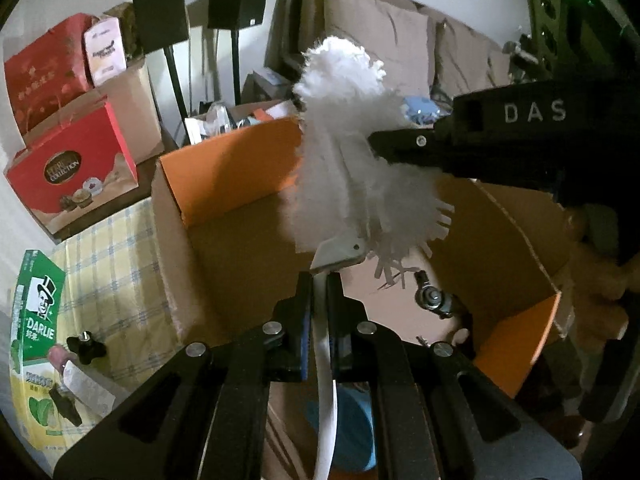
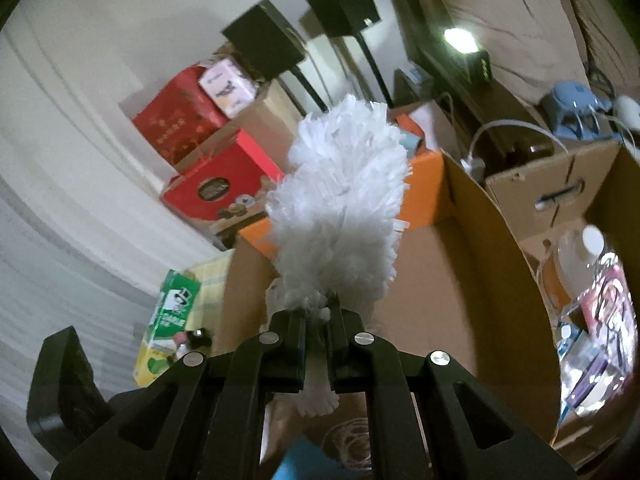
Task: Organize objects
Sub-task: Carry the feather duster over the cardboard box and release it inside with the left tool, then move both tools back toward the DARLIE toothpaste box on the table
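Note:
A white fluffy duster [image 1: 344,136] stands upright over an open cardboard box with orange flaps [image 1: 236,168]. My left gripper [image 1: 319,292] is shut on the duster's flat white handle [image 1: 325,364]. My right gripper [image 2: 319,320] is shut on the base of the fluffy head [image 2: 340,208]; it also shows in the left wrist view [image 1: 384,144], reaching in from the right into the fluff. The box [image 2: 460,264] lies below and behind the duster.
A green Darlie toothpaste box [image 1: 36,344] lies on a yellow checked cloth [image 1: 116,264] at left. Red gift boxes [image 1: 72,172] and speaker stands [image 1: 236,0] stand behind. A second cardboard box with bottles [image 2: 592,280] is at right.

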Demonstrator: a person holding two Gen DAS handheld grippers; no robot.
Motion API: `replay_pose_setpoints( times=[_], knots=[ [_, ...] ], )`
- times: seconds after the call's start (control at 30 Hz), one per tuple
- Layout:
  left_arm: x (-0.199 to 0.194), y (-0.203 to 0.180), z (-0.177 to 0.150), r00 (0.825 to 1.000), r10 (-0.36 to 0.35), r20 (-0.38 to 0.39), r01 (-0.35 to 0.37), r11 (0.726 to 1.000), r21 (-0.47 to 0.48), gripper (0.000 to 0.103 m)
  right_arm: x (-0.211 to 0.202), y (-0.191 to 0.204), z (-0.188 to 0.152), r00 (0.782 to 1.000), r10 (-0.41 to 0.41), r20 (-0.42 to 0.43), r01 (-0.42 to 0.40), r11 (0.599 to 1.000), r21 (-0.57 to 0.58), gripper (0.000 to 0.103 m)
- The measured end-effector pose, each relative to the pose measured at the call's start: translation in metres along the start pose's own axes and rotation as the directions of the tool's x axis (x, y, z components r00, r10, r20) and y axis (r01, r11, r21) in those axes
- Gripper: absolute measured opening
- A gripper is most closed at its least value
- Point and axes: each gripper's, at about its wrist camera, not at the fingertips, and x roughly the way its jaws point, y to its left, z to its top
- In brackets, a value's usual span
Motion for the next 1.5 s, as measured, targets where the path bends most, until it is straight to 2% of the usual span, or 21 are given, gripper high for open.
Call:
replay_pose_setpoints(
  times=[0.3,0.37,0.4,0.5,0.57,0.73,0.8,0.83,0.87,0.93,1.0,1.07,1.13,1.2,1.37,1.5],
  knots=[
    [0.025,-0.002,-0.008,0.998,0.021,-0.067,-0.02,1.0,0.022,0.008,0.026,-0.029,-0.01,0.998,-0.03,-0.048,0.032,0.999,0.044,0.006],
    [0.03,0.0,-0.01,0.995,0.025,-0.101,-0.024,1.0,0.018,0.008,0.029,-0.032,-0.013,0.998,-0.043,-0.054,0.045,0.998,0.044,0.006],
    [0.029,0.001,-0.01,0.994,0.034,-0.107,-0.033,0.999,0.016,0.011,0.031,-0.033,-0.014,0.997,-0.052,-0.055,0.055,0.998,0.045,0.006],
    [0.02,0.001,-0.01,0.997,0.017,-0.08,-0.017,1.0,0.01,0.028,0.034,-0.037,-0.018,0.995,-0.077,-0.056,0.08,0.996,0.048,0.006],
    [0.015,0.001,-0.009,0.997,0.009,-0.078,-0.009,1.0,0.003,0.029,0.038,-0.041,-0.019,0.995,-0.078,-0.065,0.082,0.995,0.059,0.006],
    [-0.003,0.004,-0.013,0.999,0.0,-0.049,0.0,1.0,-0.005,0.047,0.036,-0.041,-0.018,0.993,-0.09,-0.075,0.095,0.993,0.067,0.013],
    [-0.012,0.006,-0.015,1.0,0.007,-0.029,-0.007,1.0,-0.011,0.055,0.034,-0.04,-0.018,0.992,-0.096,-0.076,0.101,0.992,0.068,0.023],
    [-0.014,0.009,-0.015,1.0,0.004,-0.022,-0.005,1.0,-0.017,0.061,0.031,-0.04,-0.018,0.992,-0.1,-0.073,0.106,0.992,0.071,0.036],
    [-0.017,0.012,-0.014,1.0,0.001,-0.014,-0.001,1.0,-0.028,0.062,0.028,-0.039,-0.018,0.993,-0.101,-0.067,0.106,0.992,0.074,0.049],
    [-0.024,0.017,-0.016,1.0,-0.009,-0.012,0.009,0.999,-0.044,0.062,0.02,-0.038,-0.018,0.994,-0.097,-0.046,0.1,0.992,0.08,0.059],
    [-0.03,0.02,-0.018,1.0,0.001,-0.013,-0.001,0.999,-0.048,0.063,0.014,-0.036,-0.017,0.994,-0.105,-0.031,0.107,0.991,0.075,0.063],
    [-0.038,0.025,-0.021,1.0,-0.01,0.001,0.01,0.998,-0.06,0.07,0.005,-0.033,-0.016,0.995,-0.101,-0.019,0.102,0.993,0.063,0.067],
    [-0.046,0.031,-0.022,1.0,-0.012,0.018,0.013,0.996,-0.086,0.09,-0.003,-0.028,-0.017,0.994,-0.112,-0.007,0.112,0.993,0.04,0.068],
    [-0.056,0.037,-0.024,0.999,-0.016,0.037,0.02,0.993,-0.115,0.091,-0.009,-0.02,-0.019,0.991,-0.135,0.006,0.135,0.991,0.004,0.07],
    [-0.074,0.049,-0.029,0.998,0.0,0.061,0.009,0.989,-0.146,0.091,-0.022,0.005,-0.029,0.983,-0.18,0.04,0.183,0.979,-0.084,0.083],
    [-0.09,0.057,-0.035,0.996,0.022,0.081,-0.008,0.987,-0.159,0.091,-0.031,0.022,-0.039,0.971,-0.222,0.091,0.232,0.964,-0.131,0.087]
  ],
)
